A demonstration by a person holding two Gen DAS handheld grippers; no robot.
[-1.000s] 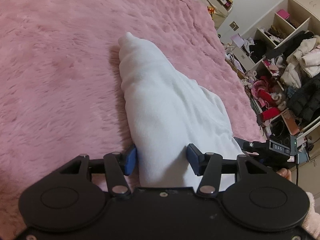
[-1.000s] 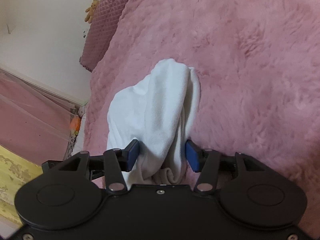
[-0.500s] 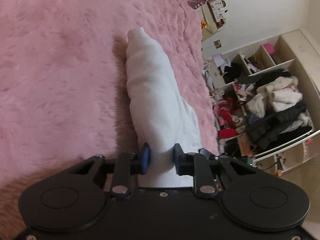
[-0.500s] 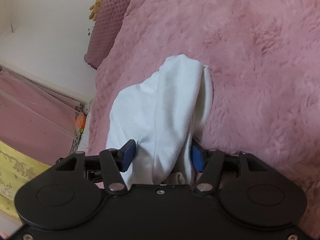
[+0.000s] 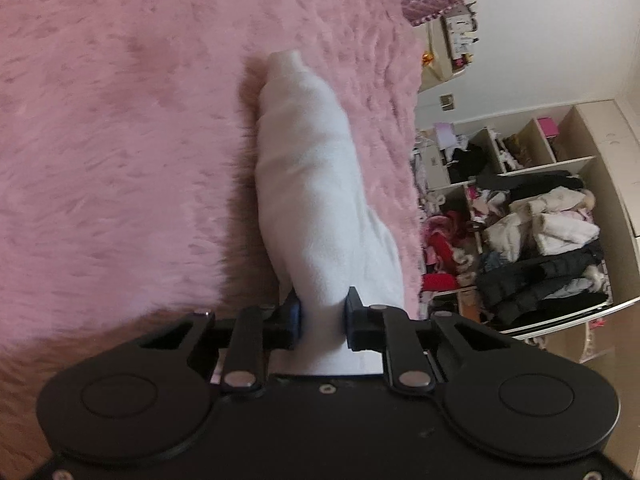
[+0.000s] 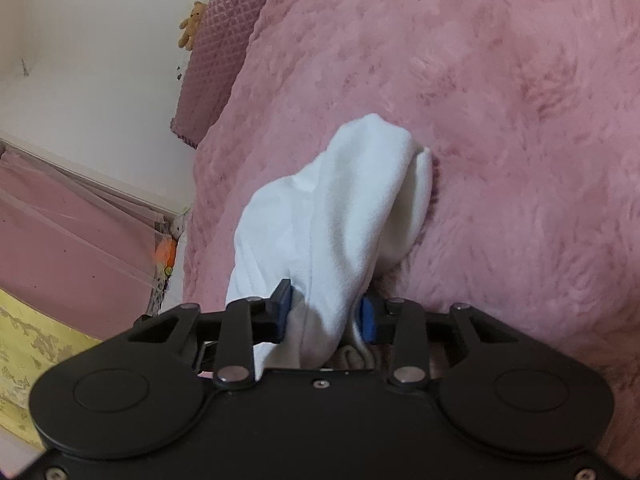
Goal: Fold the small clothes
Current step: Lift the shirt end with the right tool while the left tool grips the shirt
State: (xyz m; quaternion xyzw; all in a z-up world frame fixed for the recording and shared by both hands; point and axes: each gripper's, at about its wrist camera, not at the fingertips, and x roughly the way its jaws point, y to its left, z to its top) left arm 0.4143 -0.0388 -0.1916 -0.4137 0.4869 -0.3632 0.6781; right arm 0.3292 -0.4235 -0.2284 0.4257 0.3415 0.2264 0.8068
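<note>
A small white garment (image 5: 308, 184) lies bunched into a long roll on the fluffy pink blanket (image 5: 120, 140), stretching away from me. My left gripper (image 5: 322, 316) has its blue pads pressed against the near end of the roll, and its jaws are still closing. In the right wrist view the same white garment (image 6: 340, 208) rises in a loose fold from the pink blanket (image 6: 500, 120). My right gripper (image 6: 324, 312) pinches the near edge of that fold, its jaws closing too. The cloth inside each grip is hidden by the gripper body.
The blanket's edge runs along the right of the left wrist view, with open shelves full of clothes (image 5: 540, 220) beyond it. A quilted purple cushion (image 6: 216, 68), a small teddy bear (image 6: 192, 24) and a pink curtain (image 6: 72, 240) are to the left of the right gripper.
Both grippers have narrowed onto the white garment, which is now squeezed between the pads. The left gripper has rolled, so the room tilts in its view. The garment's fold stands taller.
</note>
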